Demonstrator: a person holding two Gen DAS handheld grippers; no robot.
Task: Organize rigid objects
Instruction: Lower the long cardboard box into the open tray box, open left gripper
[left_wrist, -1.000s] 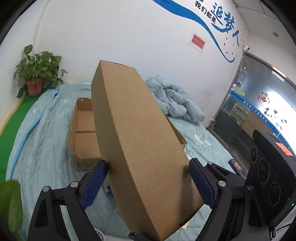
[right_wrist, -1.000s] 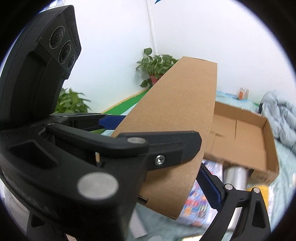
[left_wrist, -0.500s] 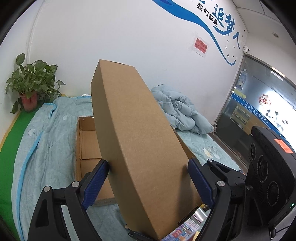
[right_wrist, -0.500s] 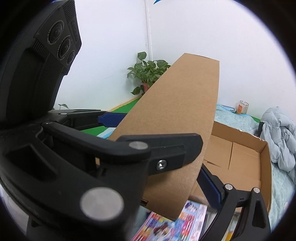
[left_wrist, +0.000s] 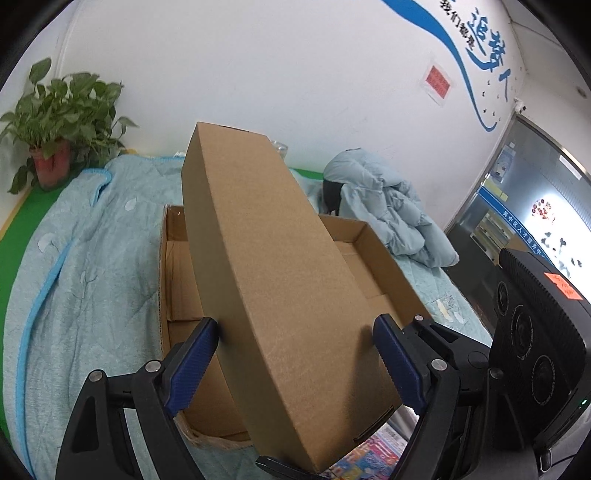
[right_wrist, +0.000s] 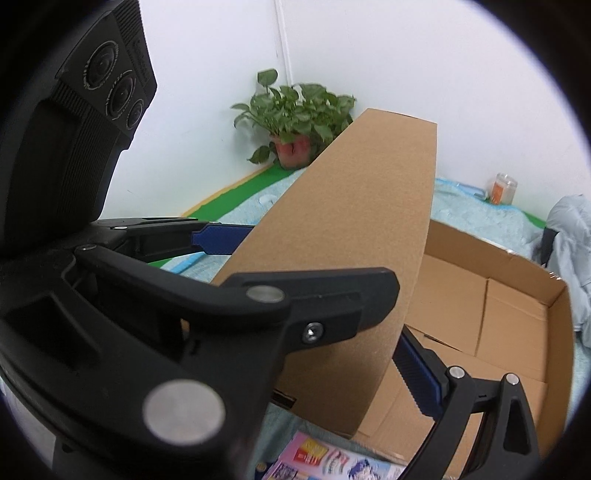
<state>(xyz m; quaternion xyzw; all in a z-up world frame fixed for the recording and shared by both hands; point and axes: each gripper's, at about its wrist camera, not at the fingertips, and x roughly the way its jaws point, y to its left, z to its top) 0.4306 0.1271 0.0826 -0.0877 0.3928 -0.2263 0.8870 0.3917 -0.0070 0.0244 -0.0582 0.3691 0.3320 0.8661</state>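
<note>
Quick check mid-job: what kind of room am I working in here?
Probably an office or lab corner staged as a bedroom: a quilted blue bedspread with a crumpled duvet, a wall mural with Chinese lettering, and a glass door typical of a workplace.

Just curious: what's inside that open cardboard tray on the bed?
The open cardboard tray shows only bare cardboard flaps; the closed brown box held above hides its middle.

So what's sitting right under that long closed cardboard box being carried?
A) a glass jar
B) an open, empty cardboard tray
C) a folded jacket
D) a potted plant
B: the closed box, clamped by the left gripper, hangs over the open cardboard tray, whose bare floor shows.
</note>
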